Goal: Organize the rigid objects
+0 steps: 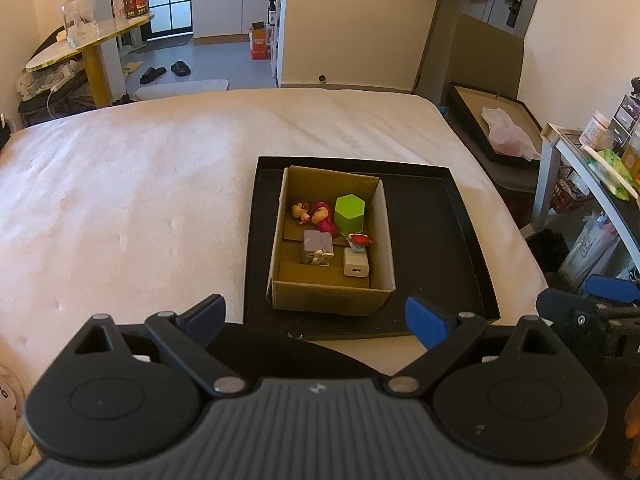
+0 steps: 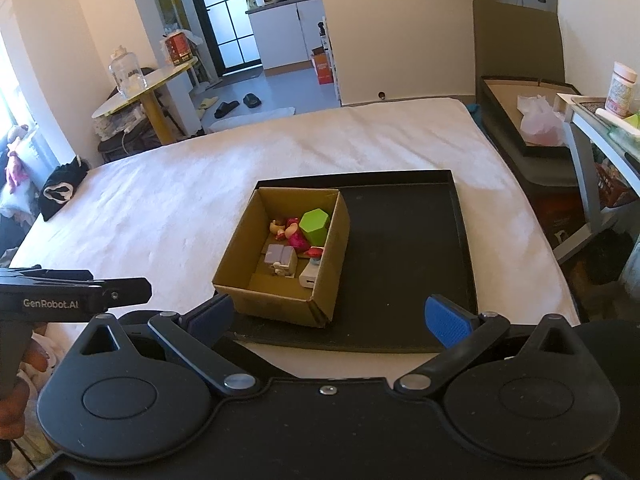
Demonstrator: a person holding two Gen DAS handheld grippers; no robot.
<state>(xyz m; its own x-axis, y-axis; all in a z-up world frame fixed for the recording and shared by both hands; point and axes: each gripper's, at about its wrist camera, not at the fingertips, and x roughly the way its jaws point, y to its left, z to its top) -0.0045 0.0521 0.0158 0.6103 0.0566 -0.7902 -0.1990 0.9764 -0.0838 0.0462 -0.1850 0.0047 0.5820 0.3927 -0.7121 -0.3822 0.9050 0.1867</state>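
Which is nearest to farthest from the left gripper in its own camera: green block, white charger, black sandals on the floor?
From the left gripper:
1. White charger, box's near right corner.
2. Green block, deeper in the box.
3. Black sandals, on the floor beyond the bed.

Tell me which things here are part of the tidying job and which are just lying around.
Job: cardboard box, black tray, green block, white charger, purple toy, pink figure.
Lying about: glass jar, slippers, black garment.

A white-covered bed (image 1: pixel 160 168) carries a black tray (image 1: pixel 460 248).
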